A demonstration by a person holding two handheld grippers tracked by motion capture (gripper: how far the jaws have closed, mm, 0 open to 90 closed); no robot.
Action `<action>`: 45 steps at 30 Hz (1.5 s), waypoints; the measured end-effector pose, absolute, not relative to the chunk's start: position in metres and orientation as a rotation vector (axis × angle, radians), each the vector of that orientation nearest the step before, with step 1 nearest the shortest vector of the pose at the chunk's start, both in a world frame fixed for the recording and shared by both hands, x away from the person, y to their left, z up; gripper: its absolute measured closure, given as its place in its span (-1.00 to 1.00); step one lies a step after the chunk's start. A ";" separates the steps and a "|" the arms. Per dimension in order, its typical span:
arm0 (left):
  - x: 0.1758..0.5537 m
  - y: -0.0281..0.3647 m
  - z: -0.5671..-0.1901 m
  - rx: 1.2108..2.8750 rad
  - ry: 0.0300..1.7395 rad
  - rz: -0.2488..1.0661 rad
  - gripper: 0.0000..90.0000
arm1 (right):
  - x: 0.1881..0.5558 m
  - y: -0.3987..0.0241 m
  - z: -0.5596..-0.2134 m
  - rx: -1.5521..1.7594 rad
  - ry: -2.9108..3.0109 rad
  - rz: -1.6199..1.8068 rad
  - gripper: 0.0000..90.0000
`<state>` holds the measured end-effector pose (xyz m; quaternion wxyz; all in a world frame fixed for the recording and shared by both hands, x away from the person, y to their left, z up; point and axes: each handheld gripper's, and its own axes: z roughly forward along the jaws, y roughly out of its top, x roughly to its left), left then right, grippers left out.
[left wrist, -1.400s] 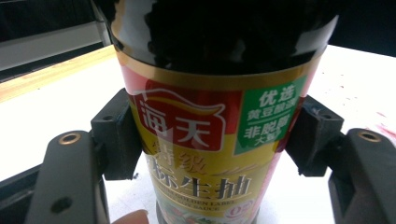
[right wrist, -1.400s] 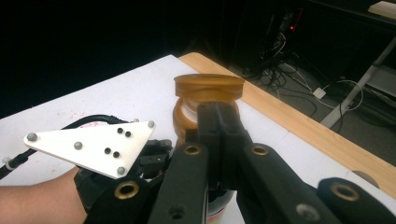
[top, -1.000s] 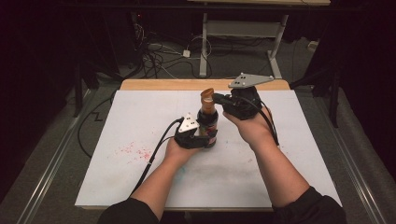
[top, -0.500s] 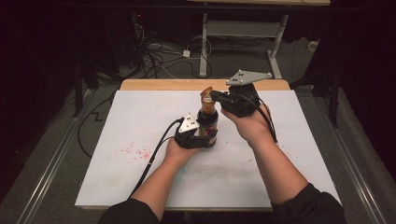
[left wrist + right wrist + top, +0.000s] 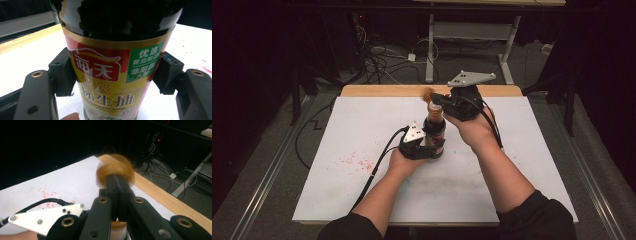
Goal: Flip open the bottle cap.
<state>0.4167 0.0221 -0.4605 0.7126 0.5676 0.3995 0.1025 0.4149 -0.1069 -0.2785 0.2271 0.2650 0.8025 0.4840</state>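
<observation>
A dark soy sauce bottle (image 5: 435, 131) with a red and yellow label (image 5: 107, 75) stands upright on the white sheet (image 5: 362, 125). My left gripper (image 5: 432, 150) is shut on its lower body, with the black pads (image 5: 62, 72) pressed against both sides of the label. My right gripper (image 5: 435, 99) comes in from the right at the bottle's top, its jaws shut together. Its tips (image 5: 117, 180) meet the orange-brown cap (image 5: 115, 168), which is blurred; I cannot tell whether the cap is pinched. The cap (image 5: 428, 95) sits tilted at the bottle's top.
Red specks (image 5: 357, 162) stain the sheet left of the bottle. The table's wooden far edge (image 5: 387, 91) runs behind it. Beyond the table are loose cables (image 5: 382, 55) and a desk frame (image 5: 472, 30) on the floor.
The orange cap has tipped slightly up and left at the right gripper's tips and now looks blurred. The left gripper and the bottle have stayed put.
</observation>
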 end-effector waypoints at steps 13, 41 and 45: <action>0.417 0.023 -0.460 1.260 0.886 0.223 -0.36 | 0.421 -0.105 -0.277 0.734 2.206 1.361 1.00; 0.417 0.022 -0.458 1.274 0.910 0.224 -0.38 | 0.409 -0.171 -0.340 0.835 2.194 1.339 1.00; 0.417 0.022 -0.457 1.279 0.918 0.223 -0.38 | 0.410 -0.175 -0.363 0.860 2.209 1.321 1.00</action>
